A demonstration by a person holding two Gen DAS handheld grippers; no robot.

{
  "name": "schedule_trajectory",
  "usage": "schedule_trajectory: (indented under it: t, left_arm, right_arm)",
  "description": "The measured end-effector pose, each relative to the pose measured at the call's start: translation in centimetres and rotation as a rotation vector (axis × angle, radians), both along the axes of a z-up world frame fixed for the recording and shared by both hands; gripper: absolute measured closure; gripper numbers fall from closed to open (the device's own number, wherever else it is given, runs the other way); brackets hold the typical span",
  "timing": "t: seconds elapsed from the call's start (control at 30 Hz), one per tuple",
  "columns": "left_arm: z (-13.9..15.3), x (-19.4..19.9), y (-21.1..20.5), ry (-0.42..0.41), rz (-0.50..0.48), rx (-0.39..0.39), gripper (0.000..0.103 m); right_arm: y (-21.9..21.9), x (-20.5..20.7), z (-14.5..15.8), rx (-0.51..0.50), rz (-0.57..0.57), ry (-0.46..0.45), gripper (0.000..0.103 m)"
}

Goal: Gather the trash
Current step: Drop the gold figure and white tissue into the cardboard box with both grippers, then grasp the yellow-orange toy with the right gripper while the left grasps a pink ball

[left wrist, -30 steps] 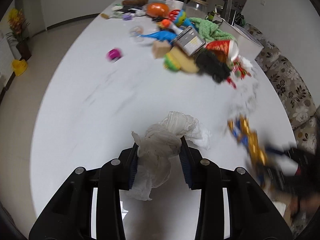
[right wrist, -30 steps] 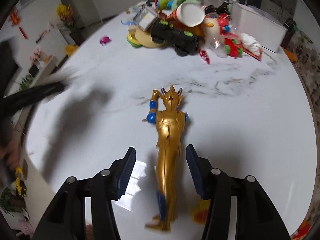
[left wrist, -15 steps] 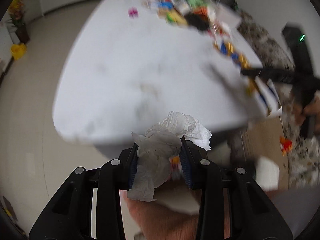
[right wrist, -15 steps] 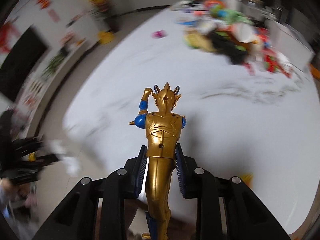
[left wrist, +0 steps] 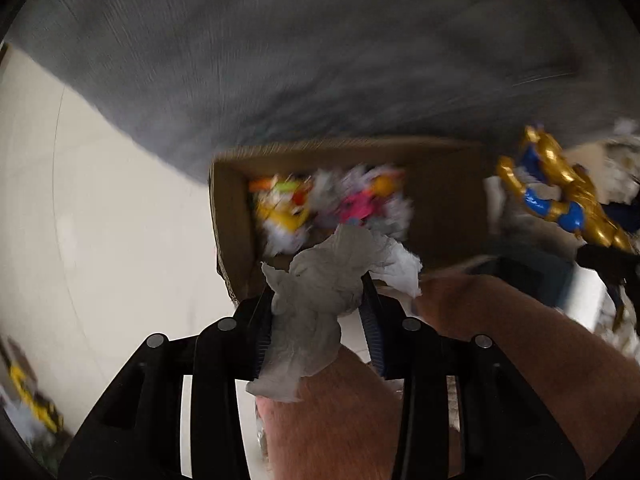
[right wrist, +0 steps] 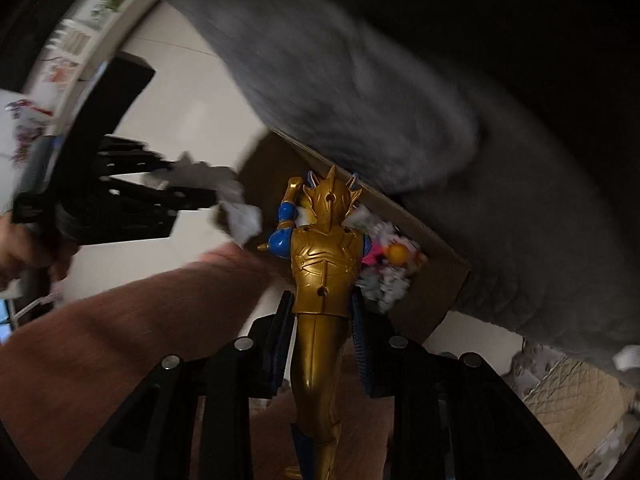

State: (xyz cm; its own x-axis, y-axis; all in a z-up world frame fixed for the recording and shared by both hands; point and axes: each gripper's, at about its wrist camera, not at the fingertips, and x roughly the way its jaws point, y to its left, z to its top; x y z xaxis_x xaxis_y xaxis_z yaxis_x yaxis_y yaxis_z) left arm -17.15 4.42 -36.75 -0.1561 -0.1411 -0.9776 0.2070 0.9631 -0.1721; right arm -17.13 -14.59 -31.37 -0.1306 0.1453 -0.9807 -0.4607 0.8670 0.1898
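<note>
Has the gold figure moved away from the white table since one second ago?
Yes. The gold figure, then lying on the table, now hangs over the cardboard box below.

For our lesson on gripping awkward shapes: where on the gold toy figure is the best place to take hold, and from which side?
Grip the gold toy figure at the waist, coming up from the leg end with the tongs either side. The torso flares wide above the narrow hips, so the pads seat under that ledge, clear of the horned head and bent blue arm. The right tongs hold it that way here.
</note>
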Motion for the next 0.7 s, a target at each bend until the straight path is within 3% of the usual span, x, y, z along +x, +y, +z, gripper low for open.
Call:
schedule_trajectory:
  t: [0.07,0.1,0.2,0.3,0.43,0.47,0.53,0.6,0.63,0.7]
  left_arm:
    - [-4.5,0.2,-0.8,0.088,-0.03,0.092,0.035]
    - [-6.1,0.2,-1.0,0.12,-0.057,0.141,0.035]
    - [-8.8,-0.1,-0.7,0.192,-0.089,0.212,0.035]
    - [-7.4,0.1,-0.4,0.159,-0.065,0.172,0.035]
    - [-1.3,-0.2,-0.6,0.04,-0.135,0.106,0.035]
    - [0.6,-0.5,-0.7,-0.001,-0.16,0.085,0.035]
    - [5.3,-1.0,-1.0,-0.082,-0.198,0.035,0.034]
    - [9.8,-1.1,-1.4,-0.164,-0.211,0.001,0.022]
    - [12.6,-1.0,-1.7,-0.223,-0.212,-0.019,0.021]
    - [16.3,-0.7,-2.3,-0.304,-0.211,-0.04,0.021]
  right_arm:
    - [-0.3,0.4,-3.6,-0.082,-0.038,0.021,0.056]
    - [-0.6,0.2,-4.7,-0.108,-0.056,0.029,0.04]
    - [-1.0,0.3,-6.2,-0.156,-0.083,0.028,0.04]
    - [-1.3,0.5,-4.4,-0.112,-0.106,0.014,0.039]
    - [-2.2,-0.2,2.1,-0.026,-0.079,-0.051,0.039]
    - [-2.2,0.0,5.1,0.016,-0.074,-0.09,0.038]
    - [-3.3,0.4,10.0,0.086,-0.088,-0.17,0.024]
    - [-5.0,1.6,16.2,0.122,-0.155,-0.336,0.012]
    - [-5.8,2.0,17.9,0.121,-0.189,-0.402,0.007]
    - [-8.2,3.7,21.4,0.086,-0.298,-0.564,0.006]
